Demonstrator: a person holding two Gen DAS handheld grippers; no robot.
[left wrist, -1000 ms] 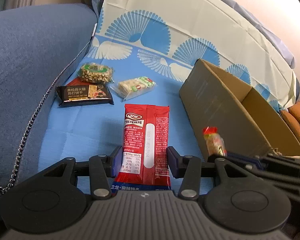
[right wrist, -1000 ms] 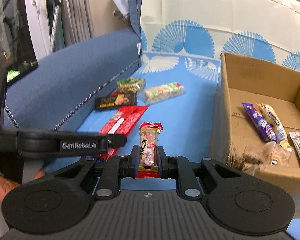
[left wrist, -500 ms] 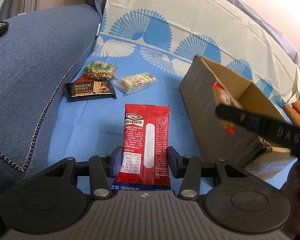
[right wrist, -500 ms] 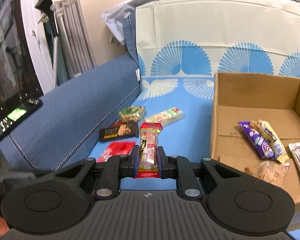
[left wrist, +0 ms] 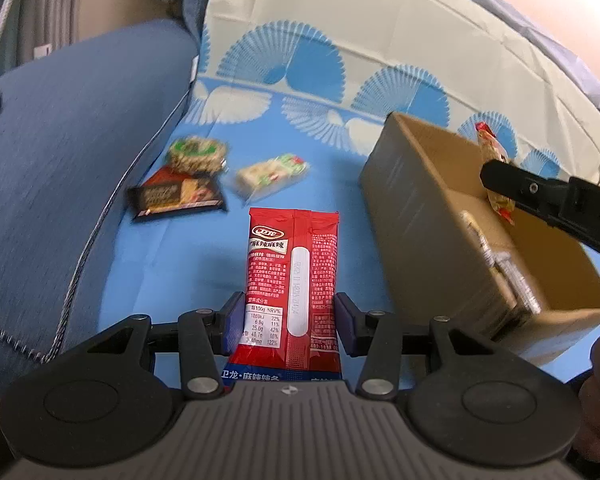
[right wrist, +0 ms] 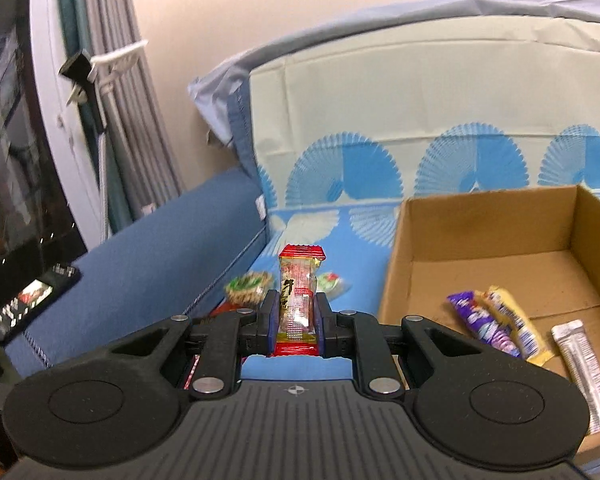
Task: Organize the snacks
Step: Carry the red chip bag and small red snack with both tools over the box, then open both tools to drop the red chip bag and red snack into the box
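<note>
While your left gripper (left wrist: 286, 322) squeezed the shiny red packet (left wrist: 292, 284), its bottom end was hidden under the tool. Your right gripper (right wrist: 296, 322) clenched a small crinkly snack (right wrist: 298, 294) just left of the brown cardboard box (right wrist: 480, 220). Three long wrapped bars (right wrist: 496, 326) lay flat inside. Two blurry snacks (left wrist: 236, 164) and a dark flat pack (left wrist: 176, 196) lay on the blue cloth (left wrist: 172, 256).

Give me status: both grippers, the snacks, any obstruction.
Left gripper shut on red packet. Right gripper shut on small clear snack, beside cardboard box. Nothing blocking the box.
</note>
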